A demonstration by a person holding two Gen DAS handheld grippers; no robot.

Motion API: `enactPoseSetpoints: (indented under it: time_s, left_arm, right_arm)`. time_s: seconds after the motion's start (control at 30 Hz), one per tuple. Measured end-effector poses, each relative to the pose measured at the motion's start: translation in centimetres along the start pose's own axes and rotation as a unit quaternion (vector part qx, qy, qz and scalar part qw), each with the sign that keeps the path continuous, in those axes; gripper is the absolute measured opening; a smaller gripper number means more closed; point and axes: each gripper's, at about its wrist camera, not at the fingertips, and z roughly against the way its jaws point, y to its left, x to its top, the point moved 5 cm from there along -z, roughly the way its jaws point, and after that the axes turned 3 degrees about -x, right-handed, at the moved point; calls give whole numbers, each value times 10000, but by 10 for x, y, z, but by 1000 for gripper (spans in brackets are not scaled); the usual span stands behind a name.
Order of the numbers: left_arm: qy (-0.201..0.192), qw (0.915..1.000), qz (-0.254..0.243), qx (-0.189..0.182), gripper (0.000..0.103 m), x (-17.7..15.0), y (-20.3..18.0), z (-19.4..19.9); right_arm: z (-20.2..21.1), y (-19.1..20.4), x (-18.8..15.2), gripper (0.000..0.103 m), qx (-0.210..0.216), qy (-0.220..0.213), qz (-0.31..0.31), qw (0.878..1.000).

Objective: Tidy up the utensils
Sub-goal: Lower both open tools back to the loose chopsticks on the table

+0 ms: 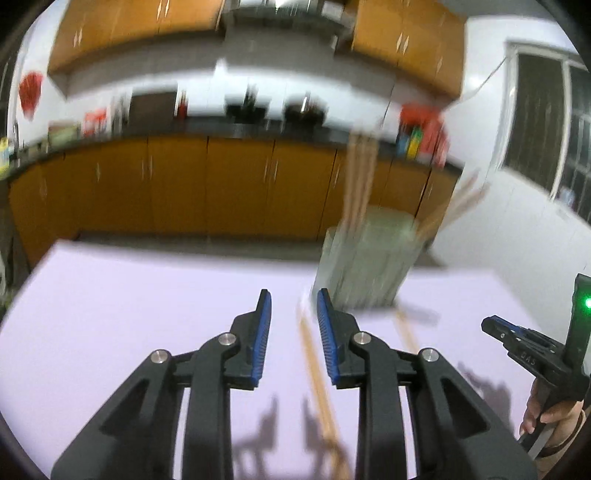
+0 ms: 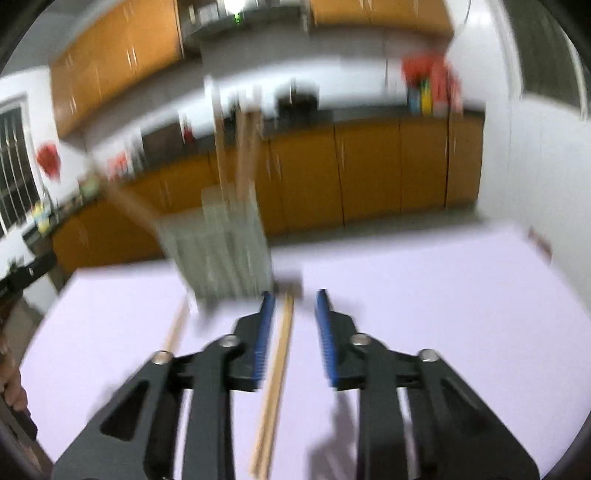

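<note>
Room: a kitchen is showing, motion-blurred in both views.
Base cabinets (image 1: 207, 184): orange-brown doors are running along the far wall under a dark countertop (image 1: 236, 129).
Upper cabinets (image 1: 136, 22): matching orange-brown units are hanging above, flanking a metallic range hood (image 1: 280, 11).
Countertop clutter: dark pots (image 1: 304, 109) and red packages (image 1: 424, 122) are sitting there, too blurred to identify.
Walls (image 2: 535, 166): white surfaces are reflecting the light.
Window (image 1: 546, 129): a barred pane is looking dark.
Table (image 1: 147, 314): a pale lilac top is filling the foreground.

The only legible marking is "DAS", embossed on the right claw (image 1: 496, 326) body.
</note>
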Motion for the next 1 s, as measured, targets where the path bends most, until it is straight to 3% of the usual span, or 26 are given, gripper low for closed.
enactPoseSetpoints:
  time_s: [0.1,0.27,0.53,0.73,1.0]
  left_arm:
    - [532,9982,238,-97,22,-38,9,-23]
    - [1009,9936,431,-253,22,-74,10,-42]
    - [1271,9905,349,-395,20,-89,-2,-55]
    - [1404,9890,106,-461,16,-96,-16,-60]
    - [1498,9882,-257,-198,14,-98,-24,-68]
  right_arm:
    - [-31,7,-38,15,220,646,-19,9977]
    - [-51,18,-57,15,247,998,6,9947]
    - [-55,-2,-55,8,-442,869,49,9952]
    - [-52,-14,-50,8,-489,831,-9,9953]
    - [-48,-16,-52,8,-609,784,61,9950]
